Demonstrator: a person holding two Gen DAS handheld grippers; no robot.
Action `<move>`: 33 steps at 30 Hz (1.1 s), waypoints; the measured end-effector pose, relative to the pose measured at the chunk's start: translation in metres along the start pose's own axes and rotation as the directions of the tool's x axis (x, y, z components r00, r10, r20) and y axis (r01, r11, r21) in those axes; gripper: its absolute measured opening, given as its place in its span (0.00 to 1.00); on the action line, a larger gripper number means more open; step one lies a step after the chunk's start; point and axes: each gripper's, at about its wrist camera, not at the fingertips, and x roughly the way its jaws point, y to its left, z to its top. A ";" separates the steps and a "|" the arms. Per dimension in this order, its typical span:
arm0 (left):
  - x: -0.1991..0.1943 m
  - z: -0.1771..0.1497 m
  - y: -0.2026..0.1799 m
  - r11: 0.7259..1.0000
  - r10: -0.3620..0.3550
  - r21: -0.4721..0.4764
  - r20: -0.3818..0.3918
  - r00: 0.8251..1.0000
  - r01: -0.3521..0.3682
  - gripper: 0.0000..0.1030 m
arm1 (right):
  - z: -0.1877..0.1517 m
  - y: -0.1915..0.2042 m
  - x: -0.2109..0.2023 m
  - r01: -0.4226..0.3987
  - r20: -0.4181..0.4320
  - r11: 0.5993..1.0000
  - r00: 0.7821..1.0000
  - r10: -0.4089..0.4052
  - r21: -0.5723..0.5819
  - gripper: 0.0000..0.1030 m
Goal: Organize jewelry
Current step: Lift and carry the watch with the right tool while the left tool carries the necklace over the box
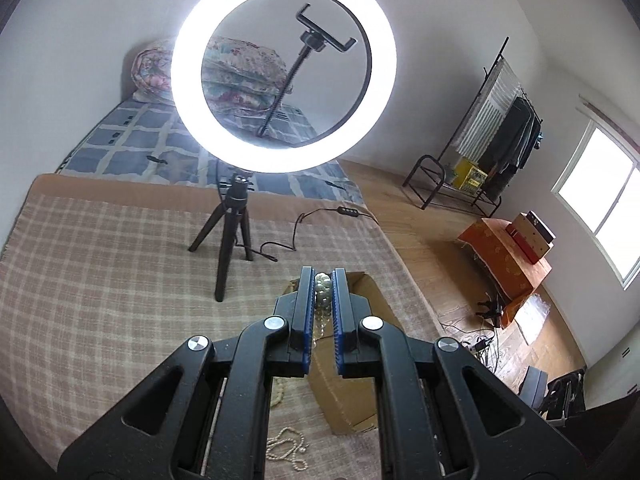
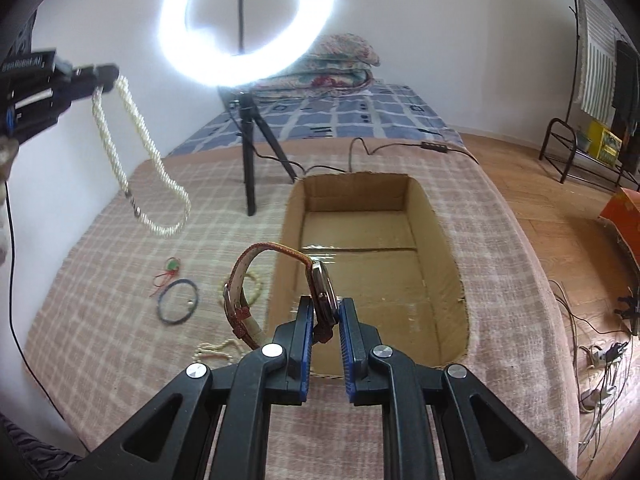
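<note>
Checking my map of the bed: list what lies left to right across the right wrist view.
Left tongs with pearl necklace → blue bracelet → watch in right tongs → cardboard box → orange box.

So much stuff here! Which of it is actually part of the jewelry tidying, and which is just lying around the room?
Part of the job:
- pearl necklace, held up by the left gripper
- watch, in the right gripper
- cardboard box
- blue bracelet, red cord charm, small bead strands

Just lying about:
- ring light and its tripod
- folded quilt
- clothes rack
</note>
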 end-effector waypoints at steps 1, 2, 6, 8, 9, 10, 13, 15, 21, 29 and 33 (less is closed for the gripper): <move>0.008 0.002 -0.006 1.000 -0.011 -0.002 -0.004 1.000 0.011 0.06 | 0.000 -0.003 0.001 0.003 -0.006 1.000 1.000 -0.003 0.005 0.11; 0.015 0.004 -0.012 1.000 -0.017 -0.001 -0.006 1.000 0.017 0.06 | -0.001 -0.006 0.003 0.007 -0.011 1.000 1.000 -0.007 0.010 0.11; 0.038 0.007 -0.031 0.999 -0.038 0.000 -0.019 0.999 0.038 0.06 | 0.000 -0.014 0.008 0.022 -0.027 1.000 0.999 -0.022 0.014 0.11; 0.048 0.007 -0.039 0.999 -0.045 0.004 -0.027 0.999 0.045 0.06 | 0.000 -0.018 0.012 0.029 -0.033 0.999 0.999 -0.029 0.015 0.11; 0.052 0.007 -0.043 0.999 -0.049 0.004 -0.029 0.998 0.049 0.06 | 0.000 -0.019 0.013 0.033 -0.036 0.999 0.999 -0.032 0.018 0.11; 0.058 0.007 -0.047 0.999 -0.053 0.002 -0.034 0.998 0.053 0.06 | -0.001 -0.021 0.014 0.035 -0.039 0.999 0.999 -0.034 0.024 0.11; 0.074 0.004 -0.056 0.998 -0.060 0.008 -0.054 0.997 0.061 0.06 | 0.000 -0.028 0.018 0.041 -0.048 0.998 0.998 -0.039 0.040 0.11; 0.086 0.001 -0.061 0.998 -0.055 0.018 -0.071 0.996 0.056 0.06 | 0.000 -0.030 0.019 0.046 -0.051 0.998 0.998 -0.044 0.044 0.11; 0.113 -0.009 -0.070 0.999 -0.036 0.034 -0.123 0.992 0.041 0.06 | -0.001 -0.035 0.025 0.054 -0.066 0.997 0.997 -0.050 0.051 0.11; 0.137 -0.020 -0.073 0.998 -0.019 0.049 -0.183 0.983 0.028 0.06 | -0.002 -0.036 0.028 0.050 -0.078 0.998 0.996 -0.046 0.045 0.11; 0.141 -0.020 -0.071 0.999 -0.025 0.040 -0.186 0.982 0.033 0.06 | -0.003 -0.034 0.029 0.045 -0.081 0.998 0.996 -0.042 0.039 0.11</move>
